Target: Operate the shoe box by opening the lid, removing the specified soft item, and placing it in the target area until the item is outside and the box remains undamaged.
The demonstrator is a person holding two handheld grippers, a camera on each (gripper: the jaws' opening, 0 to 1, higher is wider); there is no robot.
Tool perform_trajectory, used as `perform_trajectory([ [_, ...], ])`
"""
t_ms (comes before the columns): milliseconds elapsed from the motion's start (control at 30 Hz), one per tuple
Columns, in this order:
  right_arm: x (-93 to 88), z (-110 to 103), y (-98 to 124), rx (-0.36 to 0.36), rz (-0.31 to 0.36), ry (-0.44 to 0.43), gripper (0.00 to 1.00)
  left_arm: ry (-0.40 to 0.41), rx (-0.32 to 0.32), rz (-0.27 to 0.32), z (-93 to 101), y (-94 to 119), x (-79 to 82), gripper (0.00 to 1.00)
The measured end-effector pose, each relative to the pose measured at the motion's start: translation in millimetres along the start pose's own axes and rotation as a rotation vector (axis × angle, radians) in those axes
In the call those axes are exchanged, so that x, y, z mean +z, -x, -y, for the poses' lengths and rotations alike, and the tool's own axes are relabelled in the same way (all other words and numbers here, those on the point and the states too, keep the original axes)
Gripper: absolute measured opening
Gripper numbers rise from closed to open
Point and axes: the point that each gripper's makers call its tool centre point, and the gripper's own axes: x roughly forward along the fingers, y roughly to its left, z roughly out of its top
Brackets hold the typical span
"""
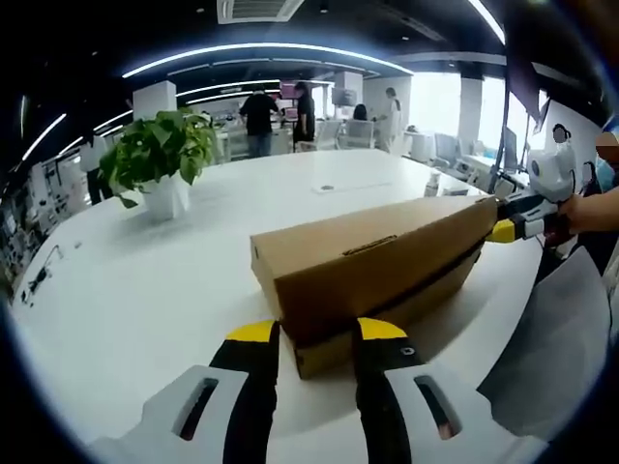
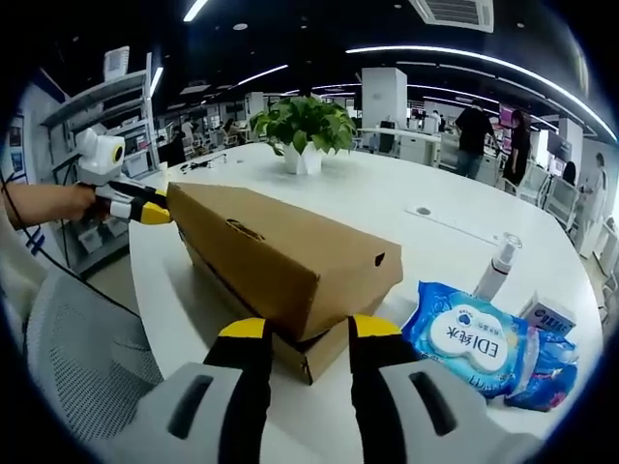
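A brown cardboard shoe box [image 1: 372, 266] lies on the white table [image 1: 145, 280], its lid [image 2: 280, 256] on top with a dark gap showing above the base. My left gripper [image 1: 317, 333] is open, its yellow tips on either side of the box's near corner. My right gripper [image 2: 298, 329] is open in the same way at the opposite end. The right gripper [image 1: 517, 224] touches the lid's far end in the left gripper view. In the right gripper view the left gripper [image 2: 145, 208] meets the other end. What is inside the box is hidden.
A potted green plant [image 1: 160, 159] stands on the table behind the box. A blue pack of wet wipes [image 2: 484, 343], a spray bottle [image 2: 496, 266] and a small box [image 2: 548, 314] lie to the right. People stand at the back [image 1: 259, 118]. A grey chair [image 2: 82, 358] is at the table's edge.
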Motion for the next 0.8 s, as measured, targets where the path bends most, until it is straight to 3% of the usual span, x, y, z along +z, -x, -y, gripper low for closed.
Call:
perform_trajectory([
  [800,-23.6,-4,-12,0.02,-0.07,0.019,0.31,-0.02,-0.018,-0.063,2.6,-11,-22.8,0.3],
])
